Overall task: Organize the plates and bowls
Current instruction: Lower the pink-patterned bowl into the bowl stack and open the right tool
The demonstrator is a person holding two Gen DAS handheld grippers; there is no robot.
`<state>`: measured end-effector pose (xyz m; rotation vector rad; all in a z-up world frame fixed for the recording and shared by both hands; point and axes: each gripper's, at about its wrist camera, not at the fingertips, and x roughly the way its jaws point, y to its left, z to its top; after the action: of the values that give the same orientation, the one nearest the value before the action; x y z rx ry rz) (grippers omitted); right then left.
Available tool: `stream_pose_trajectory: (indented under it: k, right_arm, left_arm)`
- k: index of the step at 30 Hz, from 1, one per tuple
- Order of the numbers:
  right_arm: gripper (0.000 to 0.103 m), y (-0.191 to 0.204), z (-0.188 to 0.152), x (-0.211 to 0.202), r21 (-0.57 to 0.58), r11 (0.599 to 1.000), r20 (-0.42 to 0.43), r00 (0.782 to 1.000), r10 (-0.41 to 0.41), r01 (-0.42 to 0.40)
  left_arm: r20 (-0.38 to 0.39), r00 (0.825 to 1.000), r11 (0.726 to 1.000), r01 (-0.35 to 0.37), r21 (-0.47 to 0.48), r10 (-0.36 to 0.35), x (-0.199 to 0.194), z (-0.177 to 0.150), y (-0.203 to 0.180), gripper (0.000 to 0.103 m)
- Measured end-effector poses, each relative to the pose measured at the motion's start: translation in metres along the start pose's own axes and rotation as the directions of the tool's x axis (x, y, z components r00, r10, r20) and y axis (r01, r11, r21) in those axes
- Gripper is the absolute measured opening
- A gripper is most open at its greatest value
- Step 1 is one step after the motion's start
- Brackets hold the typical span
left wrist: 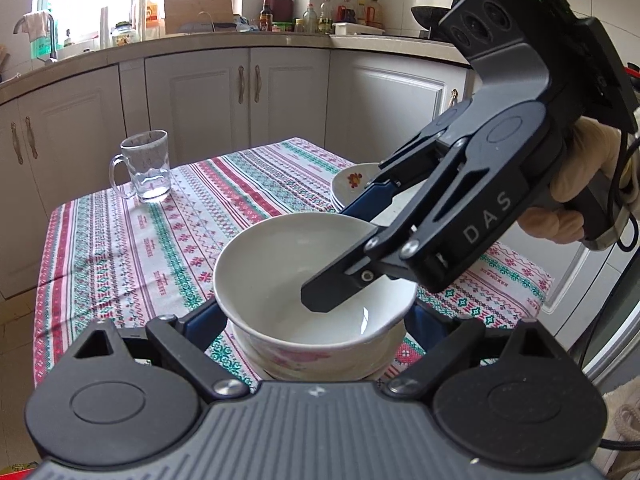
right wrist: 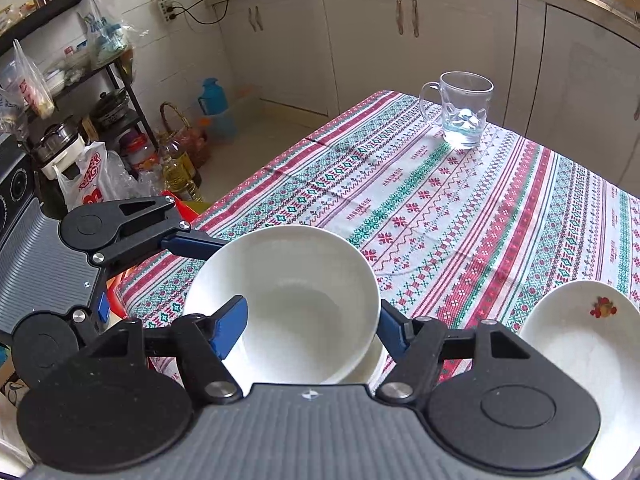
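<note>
Two tongs meet at the round white ceramic bowl (left wrist: 304, 280) on the striped-cloth worktop (left wrist: 120, 240): right tongs (left wrist: 340, 256) straddle its 3 o'clock rim, jaws spread; left tongs (left wrist: 316, 320) flank it, open.

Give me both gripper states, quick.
Left gripper: fingers flank the white bowl; whether it grips cannot be told.
Right gripper: open, one finger inside the bowl, one outside.

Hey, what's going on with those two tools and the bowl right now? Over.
Right tool open, one finger inside white bowl, one outside its rim. Left tool open, straddling bowl. Plates beside. Glass mug far off, nothing blocking.
</note>
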<state>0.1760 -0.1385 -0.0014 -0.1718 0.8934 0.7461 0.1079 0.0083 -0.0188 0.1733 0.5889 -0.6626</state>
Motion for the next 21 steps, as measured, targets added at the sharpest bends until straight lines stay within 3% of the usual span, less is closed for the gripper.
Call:
stream_pose_trajectory:
  k: [16,21]
  right_arm:
    - [0.075,-0.003,-0.005,0.004,-0.003,1.0,-0.003,1.0,-0.001,0.001]
    - [0.089,-0.001,-0.007,0.005,-0.007,1.0,0.003,1.0,-0.007,0.007]
  left_arm:
    - [-0.031,0.999,1.0,0.008,0.0,-0.008,0.01,-0.003,0.002,0.095]
    - [-0.03,0.999,1.0,0.013,-0.005,-0.013,0.011,-0.003,0.003,0.096]
